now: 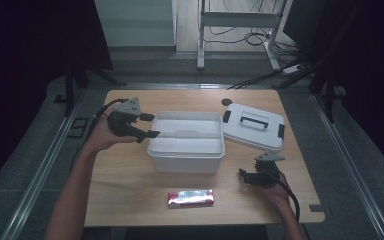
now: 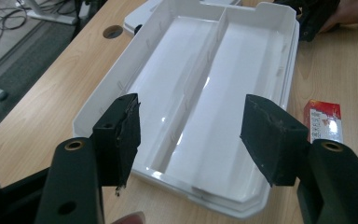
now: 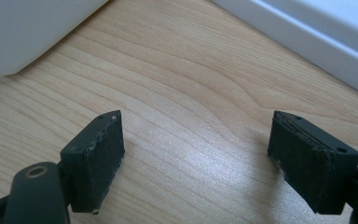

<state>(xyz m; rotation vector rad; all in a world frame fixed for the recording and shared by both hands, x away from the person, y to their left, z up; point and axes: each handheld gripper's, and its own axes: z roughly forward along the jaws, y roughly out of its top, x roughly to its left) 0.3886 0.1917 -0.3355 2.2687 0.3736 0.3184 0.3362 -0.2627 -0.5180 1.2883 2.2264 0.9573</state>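
Note:
An empty white plastic box point(image 1: 186, 156) with a middle divider stands open at the table's centre. My left gripper point(image 1: 151, 125) hovers at the box's left end, tilted toward it, jaws open with nothing between them. In the left gripper view the left gripper point(image 2: 191, 135) looks down over the near rim of the box point(image 2: 102, 100). The box's white lid point(image 1: 254, 126) with a black handle lies to the right of the box. A red snack packet point(image 1: 190, 198) lies flat in front of the box. My right gripper point(image 1: 242, 176) rests low on the table at front right, open; the right gripper point(image 3: 196, 154) has bare wood between its pads.
The wooden table point(image 1: 130, 190) has a round cable hole point(image 1: 226, 102) at the back near the lid. The box's corner point(image 3: 28, 32) and the lid's edge point(image 3: 317, 32) lie just ahead of the right gripper. Desk legs and cables stand on the floor beyond.

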